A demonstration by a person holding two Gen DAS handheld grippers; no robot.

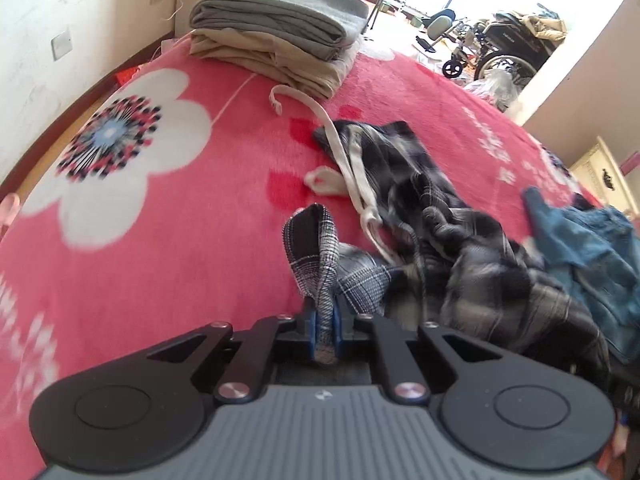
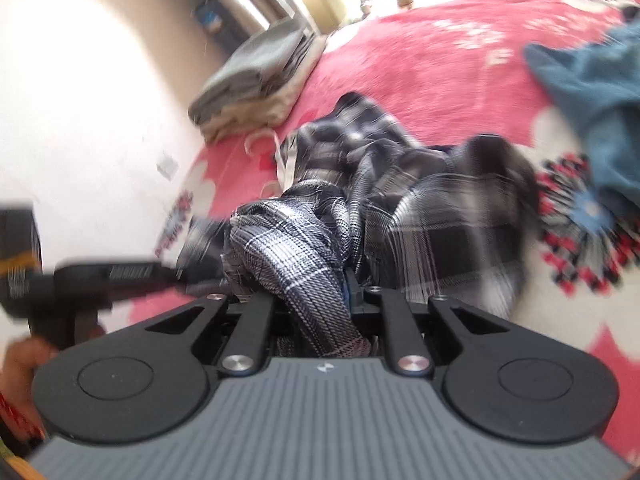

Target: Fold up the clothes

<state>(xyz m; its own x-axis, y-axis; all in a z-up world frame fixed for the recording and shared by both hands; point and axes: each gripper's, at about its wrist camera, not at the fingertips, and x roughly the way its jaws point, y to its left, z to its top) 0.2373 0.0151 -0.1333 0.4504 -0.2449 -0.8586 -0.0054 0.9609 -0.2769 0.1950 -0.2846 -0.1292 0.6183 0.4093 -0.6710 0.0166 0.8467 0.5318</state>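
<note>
A black-and-white plaid garment (image 1: 472, 248) with white drawstrings (image 1: 352, 176) lies crumpled on the pink flowered blanket (image 1: 160, 240). My left gripper (image 1: 325, 320) is shut on a fold of its plaid cloth, which stands up between the blue pads. In the right wrist view the same plaid garment (image 2: 400, 200) bunches in front of my right gripper (image 2: 320, 292), which is shut on another fold of it; the cloth hides most of the pads. The left gripper (image 2: 120, 276) shows blurred at the left, with a hand (image 2: 20, 376) below it.
A stack of folded grey and beige clothes (image 1: 276, 36) sits at the far end of the bed by the wall. A blue garment (image 1: 592, 256) lies to the right of the plaid one. A wheelchair (image 1: 504, 48) stands in the room beyond.
</note>
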